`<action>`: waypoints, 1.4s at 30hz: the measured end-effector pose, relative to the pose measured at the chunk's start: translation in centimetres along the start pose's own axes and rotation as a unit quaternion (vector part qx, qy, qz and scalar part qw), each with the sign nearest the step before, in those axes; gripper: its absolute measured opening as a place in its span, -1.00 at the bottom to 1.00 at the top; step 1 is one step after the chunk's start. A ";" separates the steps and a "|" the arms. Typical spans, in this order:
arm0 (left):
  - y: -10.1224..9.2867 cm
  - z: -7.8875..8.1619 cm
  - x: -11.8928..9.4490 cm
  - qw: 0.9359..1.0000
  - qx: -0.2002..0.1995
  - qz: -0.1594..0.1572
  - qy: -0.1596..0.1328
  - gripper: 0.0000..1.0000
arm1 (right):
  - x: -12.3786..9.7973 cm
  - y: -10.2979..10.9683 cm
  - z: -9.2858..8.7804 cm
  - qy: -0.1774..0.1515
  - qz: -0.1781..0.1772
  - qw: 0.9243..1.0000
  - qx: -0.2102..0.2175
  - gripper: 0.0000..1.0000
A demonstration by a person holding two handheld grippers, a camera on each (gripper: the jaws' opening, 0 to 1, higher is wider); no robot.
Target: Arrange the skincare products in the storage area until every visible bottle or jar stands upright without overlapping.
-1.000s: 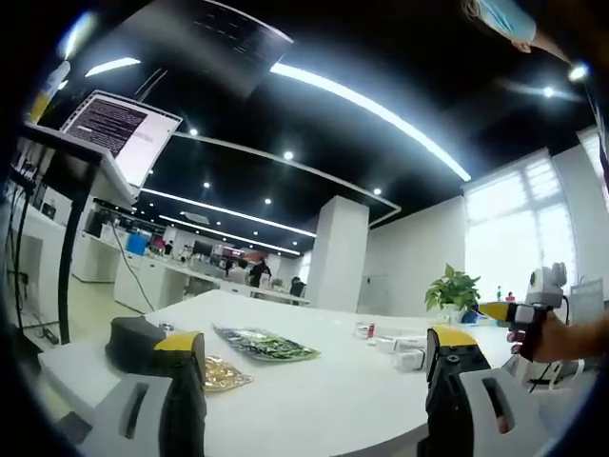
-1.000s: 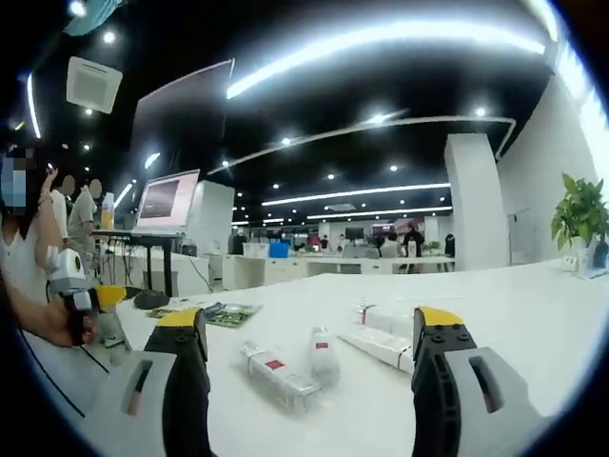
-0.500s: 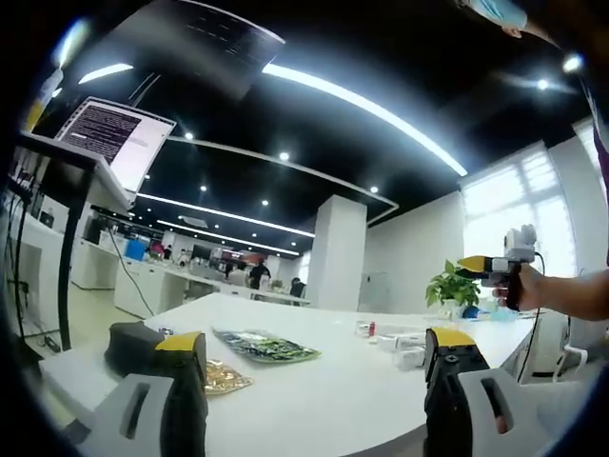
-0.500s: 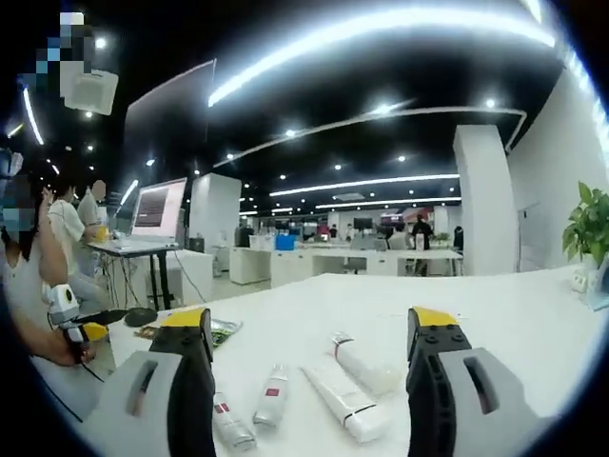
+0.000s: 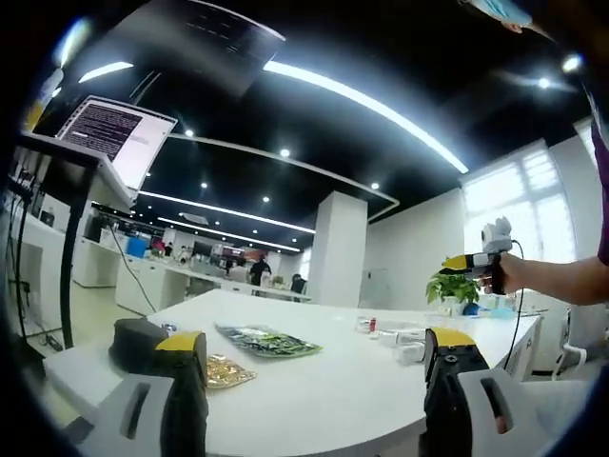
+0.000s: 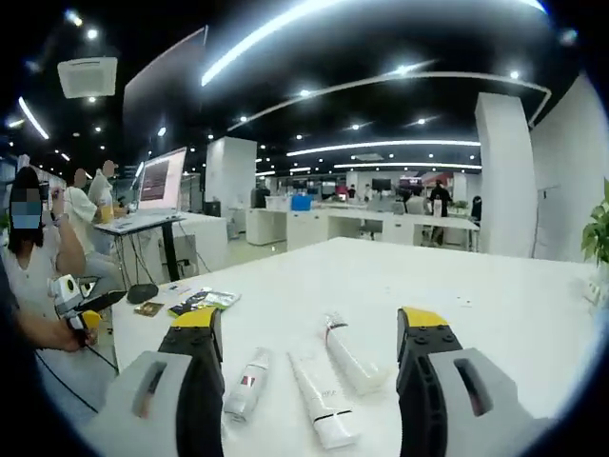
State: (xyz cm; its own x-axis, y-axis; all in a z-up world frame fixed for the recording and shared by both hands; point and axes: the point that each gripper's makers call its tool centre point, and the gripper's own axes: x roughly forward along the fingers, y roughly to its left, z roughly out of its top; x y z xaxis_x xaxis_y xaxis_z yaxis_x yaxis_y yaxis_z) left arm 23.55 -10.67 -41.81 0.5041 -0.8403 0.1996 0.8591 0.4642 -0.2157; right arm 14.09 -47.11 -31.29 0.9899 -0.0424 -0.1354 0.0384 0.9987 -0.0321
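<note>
Three white skincare tubes (image 6: 324, 395) (one with a red label) are seen lying flat on the white surface (image 6: 457, 295) between the parted jaws of the right tool (image 6: 309, 381), while the left tool (image 5: 314, 390) is likewise held agape.

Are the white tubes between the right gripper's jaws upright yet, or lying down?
Lying down. In the right gripper view all three white tubes lie flat on the white table, side by side, none touching the open right gripper.

table (image 6: 495, 314): smooth, semi-gloss white | tubes (image 6: 347, 352): glossy white plastic | packet (image 5: 262, 341): shiny foil
</note>
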 end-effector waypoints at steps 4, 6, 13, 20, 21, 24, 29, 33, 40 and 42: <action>0.3 0.0 -0.3 1.000 -0.001 0.002 0.001 0.95 | 1.1 -0.7 -0.1 0.013 0.015 1.000 0.019 0.37; 0.5 0.1 -0.4 1.000 -0.002 0.004 0.000 0.95 | 1.7 -0.8 -0.3 0.024 0.022 0.999 0.020 0.33; 0.6 0.2 -1.1 1.000 0.001 0.007 0.004 0.86 | 4.8 0.4 -3.9 0.132 0.078 0.988 0.009 0.12; 1.0 0.5 -1.6 1.000 0.005 0.015 0.000 0.87 | 6.0 2.1 -8.5 0.245 0.123 0.961 -0.028 -0.09; 1.0 0.5 -1.6 1.000 0.005 0.015 0.001 0.87 | 6.2 2.2 -9.0 0.255 0.124 0.959 -0.025 -0.09; 1.0 0.4 -1.7 1.000 0.008 0.015 0.005 0.87 | 6.5 1.9 -9.7 0.273 0.127 0.953 -0.019 -0.16; 0.8 0.2 -1.8 1.000 0.018 0.013 0.011 0.86 | 6.3 1.5 -11.3 0.314 0.126 0.941 -0.015 -0.21; 1.0 0.0 -1.9 1.000 0.023 0.013 0.016 0.85 | 6.4 1.1 -12.1 0.334 0.122 0.934 -0.017 -0.22; 1.1 0.1 -2.3 0.999 0.027 0.019 0.018 0.85 | 7.1 0.8 -13.8 0.376 0.125 0.917 -0.051 -0.24; 1.1 0.1 -2.4 0.999 0.028 0.020 0.018 0.85 | 7.1 0.9 -14.1 0.382 0.126 0.914 -0.051 -0.25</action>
State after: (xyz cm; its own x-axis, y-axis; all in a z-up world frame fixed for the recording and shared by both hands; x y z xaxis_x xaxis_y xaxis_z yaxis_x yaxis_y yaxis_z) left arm 23.26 -8.16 -42.47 0.5361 -0.8294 0.1572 0.8421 0.5124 -0.1685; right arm 19.25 -46.93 -46.21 0.5791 0.1440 -0.8024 -0.2294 0.9733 0.0090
